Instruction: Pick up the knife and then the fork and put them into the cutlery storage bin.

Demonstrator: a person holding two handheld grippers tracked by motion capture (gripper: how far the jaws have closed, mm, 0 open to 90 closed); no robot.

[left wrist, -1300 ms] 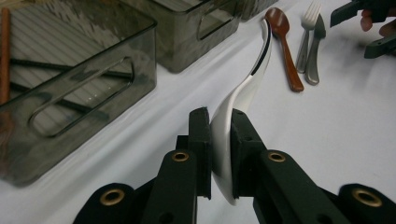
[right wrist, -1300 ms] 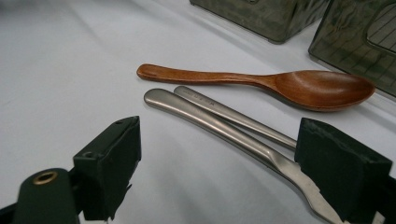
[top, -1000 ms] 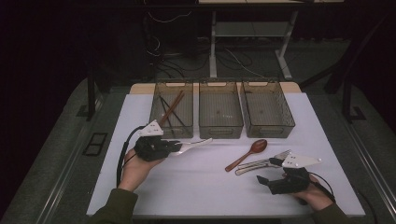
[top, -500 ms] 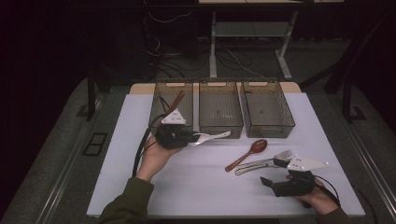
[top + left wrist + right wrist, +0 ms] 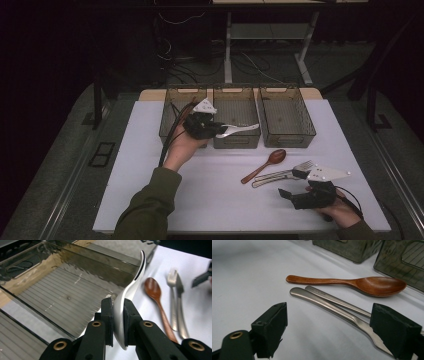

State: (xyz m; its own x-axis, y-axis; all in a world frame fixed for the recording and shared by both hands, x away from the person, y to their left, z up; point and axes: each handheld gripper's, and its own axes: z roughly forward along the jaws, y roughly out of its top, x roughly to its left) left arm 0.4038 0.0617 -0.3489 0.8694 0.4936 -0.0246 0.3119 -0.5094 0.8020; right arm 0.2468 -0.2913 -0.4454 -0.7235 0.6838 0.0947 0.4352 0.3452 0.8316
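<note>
1. High view: I have the left tongs [image 5: 220, 131] over the front wall of the middle bin [image 5: 236, 141], clamped on a white spoon [image 5: 241, 129] whose free end points out over that bin.
2. Left gripper view: the white spoon [image 5: 126, 300] sits edge-on between the two pads, gripped near one end; the ribbed bin floor [image 5: 62, 295] lies below and to the left. Spoon is airborne, not yet released.
3. Right tongs [image 5: 295, 185] rest low on the table, jaws wide with nothing in them, aimed at the remaining cutlery.
4. Right gripper view: wooden spoon [image 5: 352, 283], metal fork [image 5: 329, 305] and a metal knife [image 5: 337, 300] just beside it lie between the open jaws, farther on.
5. Progress, my judgement: sorting partway. Left bin [image 5: 176, 117] holds dark sticks, possibly chopsticks; right bin [image 5: 287, 117] looks empty. Three pieces left on the table.
6. Surface: white table sheet [image 5: 150, 165], three smoky clear bins along its far edge. Room dark; desk legs and cables behind.
</note>
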